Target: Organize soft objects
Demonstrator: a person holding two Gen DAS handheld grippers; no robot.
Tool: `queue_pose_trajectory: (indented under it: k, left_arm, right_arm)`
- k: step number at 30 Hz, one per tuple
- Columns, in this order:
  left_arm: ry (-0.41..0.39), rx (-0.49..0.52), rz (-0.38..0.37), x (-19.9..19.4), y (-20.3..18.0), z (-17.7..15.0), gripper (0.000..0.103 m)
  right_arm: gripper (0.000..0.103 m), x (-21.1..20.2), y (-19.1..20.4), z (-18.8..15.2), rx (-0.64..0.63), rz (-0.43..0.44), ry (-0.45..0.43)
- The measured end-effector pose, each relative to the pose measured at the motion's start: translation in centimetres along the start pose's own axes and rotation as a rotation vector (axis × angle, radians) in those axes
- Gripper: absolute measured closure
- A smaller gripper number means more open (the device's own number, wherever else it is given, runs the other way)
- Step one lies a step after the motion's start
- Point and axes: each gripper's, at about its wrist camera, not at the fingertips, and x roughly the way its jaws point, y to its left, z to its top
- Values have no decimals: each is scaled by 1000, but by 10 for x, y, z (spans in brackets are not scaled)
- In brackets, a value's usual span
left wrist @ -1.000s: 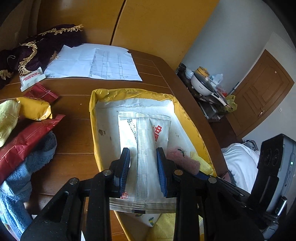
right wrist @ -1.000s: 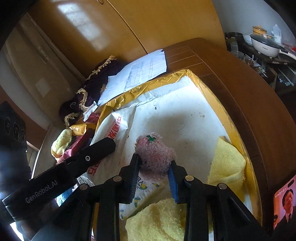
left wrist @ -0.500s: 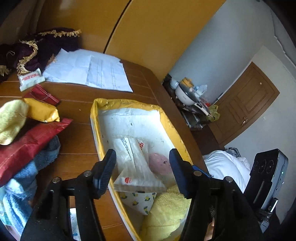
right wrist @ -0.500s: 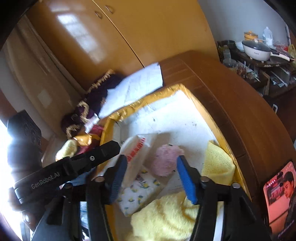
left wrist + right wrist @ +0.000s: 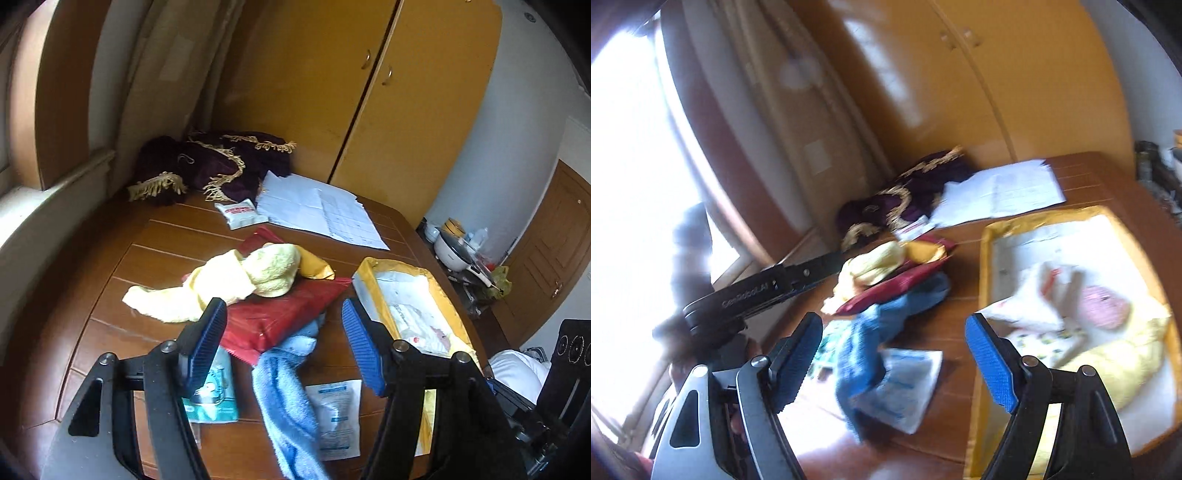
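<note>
Tabletop pile partly hides blue towel; right view blurred

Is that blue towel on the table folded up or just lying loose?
Loose. The blue towel sprawls crumpled, one end under the red packet, overlapping a white pouch.

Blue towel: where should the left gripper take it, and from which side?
Probably from above, on the bunched upper end of the blue towel, beside the red packet. There the cloth humps up off the table and lies clear of the flat pouches. The left gripper, open, already lines up with it.
</note>
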Motion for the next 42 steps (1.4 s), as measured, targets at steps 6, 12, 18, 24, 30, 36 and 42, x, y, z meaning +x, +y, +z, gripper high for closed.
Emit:
queue_pose_trajectory:
  k: [6,12,18,24,30,36,42]
  left_arm:
    - [26,-33,2,7,16,-19,39]
    - [26,-11,-47,3,11,-25,39]
    - [26,4,-107,2,2,-28,39]
    - [-5,87,-60,9,-11,-51,39]
    - [3,39,-153,21,-3,-60,41]
    - [-80,19,-218,3,4,-43,41]
    - [-87,-45,-225,-15,15,-29,41]
  right_arm:
    - [21,19,21,-21,-39,73,86]
    - [21,19,28,-38,-47,38,104]
    - [21,11,34,-50,-38,-23,83]
    - [21,-1,38,-50,-30,-116,50]
    - [27,24,46,-62,-143,-296,65]
    - [27,10,43,-56,-151,-305,-3]
    - [26,2,32,-43,-149,-290,-32]
